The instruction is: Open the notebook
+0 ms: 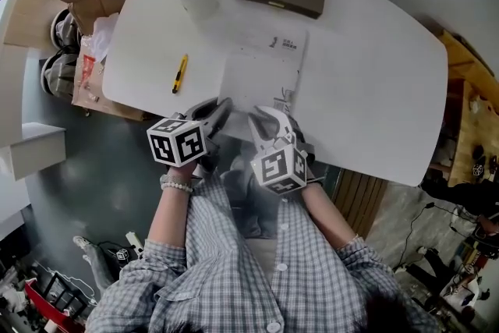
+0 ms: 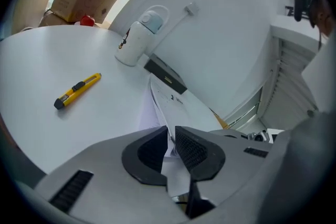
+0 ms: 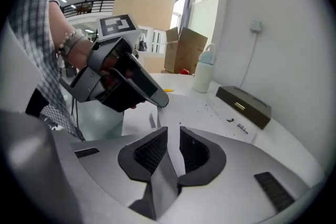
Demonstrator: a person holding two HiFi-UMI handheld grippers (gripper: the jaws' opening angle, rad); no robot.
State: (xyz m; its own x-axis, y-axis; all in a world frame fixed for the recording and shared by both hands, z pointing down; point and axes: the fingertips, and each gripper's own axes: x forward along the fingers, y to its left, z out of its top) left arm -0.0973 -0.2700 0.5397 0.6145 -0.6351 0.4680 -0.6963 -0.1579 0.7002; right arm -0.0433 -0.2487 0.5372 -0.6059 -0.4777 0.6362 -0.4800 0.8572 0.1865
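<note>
Notebook [image 1: 261, 78] is set at the near edge of the table [image 1: 374, 90], its near edge pinched in the almost closed left gripper [image 2: 171, 136], the right gripper [image 3: 173, 136] kept just beside with jaws slightly apart and nothing evidently held; the pinched leaf is best raised slowly in an arc while the lower pages are pinned.

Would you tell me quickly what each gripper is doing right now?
Left gripper: closed on the lifted cover edge of the white paper notebook.
Right gripper: nearly closed; whether it grips anything cannot be told.
</note>
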